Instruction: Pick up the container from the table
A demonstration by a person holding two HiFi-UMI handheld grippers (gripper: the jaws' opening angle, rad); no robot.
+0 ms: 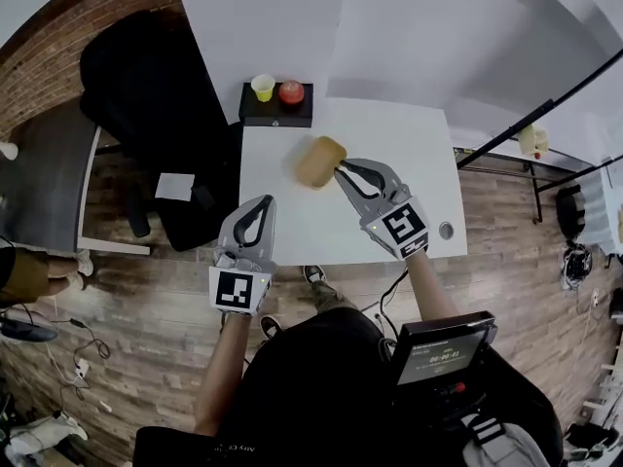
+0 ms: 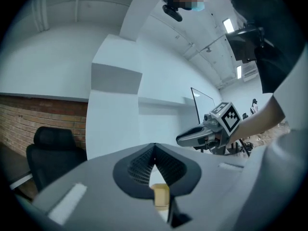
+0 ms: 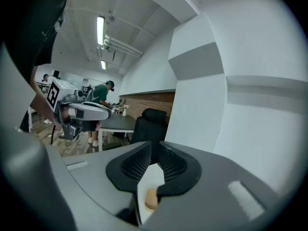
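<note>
A tan rounded container (image 1: 319, 161) lies on the white table (image 1: 389, 154), left of the middle. My right gripper (image 1: 340, 170) reaches in from the right, its tips just beside the container's right edge; the jaws stand a little apart with nothing between them. In the right gripper view (image 3: 154, 150) the container (image 3: 150, 198) shows as a small tan patch below the jaws. My left gripper (image 1: 266, 202) hovers over the table's near left edge, short of the container, with its tips together and empty. The left gripper view (image 2: 154, 147) also shows the container (image 2: 161, 195) low in the jaw window.
A black box (image 1: 276, 113) at the table's far edge carries a yellow cup (image 1: 263, 87) and a red round object (image 1: 291, 91). A black office chair (image 1: 146, 95) stands left of the table. A small round disc (image 1: 446, 230) lies near the table's right front corner.
</note>
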